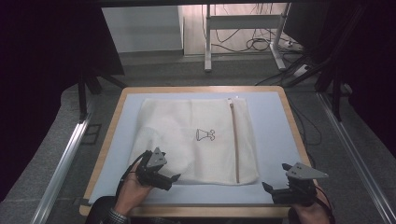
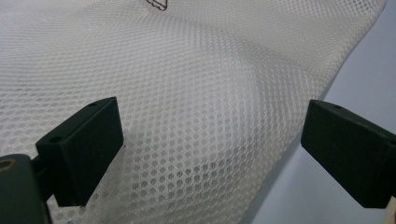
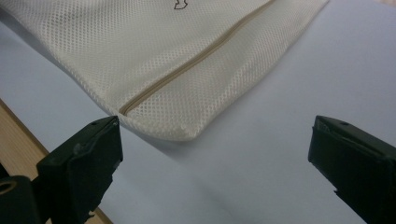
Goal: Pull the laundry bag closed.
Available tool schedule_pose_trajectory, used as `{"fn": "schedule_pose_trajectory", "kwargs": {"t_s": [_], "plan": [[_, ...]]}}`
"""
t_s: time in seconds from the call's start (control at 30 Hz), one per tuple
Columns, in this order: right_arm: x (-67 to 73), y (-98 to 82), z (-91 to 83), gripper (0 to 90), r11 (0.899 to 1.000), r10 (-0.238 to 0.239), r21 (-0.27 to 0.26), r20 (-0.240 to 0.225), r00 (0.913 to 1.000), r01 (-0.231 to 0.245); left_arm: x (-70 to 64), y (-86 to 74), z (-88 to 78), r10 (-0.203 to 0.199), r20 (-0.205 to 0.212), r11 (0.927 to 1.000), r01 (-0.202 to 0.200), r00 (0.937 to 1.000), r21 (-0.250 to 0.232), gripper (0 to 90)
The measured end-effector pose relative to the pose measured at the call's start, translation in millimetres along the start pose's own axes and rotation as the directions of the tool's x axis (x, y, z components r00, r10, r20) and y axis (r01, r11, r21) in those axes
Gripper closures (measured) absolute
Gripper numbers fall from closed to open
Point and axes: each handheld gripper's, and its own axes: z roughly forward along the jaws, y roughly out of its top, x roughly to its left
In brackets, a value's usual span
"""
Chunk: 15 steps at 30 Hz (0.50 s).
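A cream-white mesh laundry bag [image 1: 196, 142] with a beige zipper [image 1: 234, 144] running down its right side lies flat in the middle of the table, a small dark printed emblem [image 1: 206, 135] at its centre. It looks light, limp and open-woven, so it will likely sag and fold when lifted rather than hold a shape; the mesh should give the jaws good purchase, and a corner or the doubled hem beside the zipper seems the firmest place to pinch. The left gripper [image 1: 164, 179] hovers at the bag's near left corner, its jaws spread wide with the mesh [image 2: 201, 116] between and below them, nothing clamped. The right gripper [image 1: 273, 189] sits near the table's front right edge, apart from the bag, its jaws likewise wide apart and aimed at the near right corner [image 3: 187, 133] where the zipper ends. Under the bag is a smooth pale blue mat [image 1: 275, 135] on a light wooden tabletop [image 1: 109, 135], which may let the fabric slide. Beyond lie grey carpet [image 1: 163, 70], white desk legs [image 1: 208, 42] and loose cables [image 1: 257, 44].
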Motion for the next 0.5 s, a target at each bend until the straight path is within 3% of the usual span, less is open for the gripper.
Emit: {"fn": "schedule_pose_trajectory", "kwargs": {"t_s": [0.5], "plan": [[-0.7, -12.5, -5.0, 2.9, 0.999, 0.039, 0.031, -0.024, 0.9990, -0.038, -1.6, -4.2, -1.2, 0.007, -0.014, 0.9998, -0.007, 0.9999, 0.021, 5.1]]}}
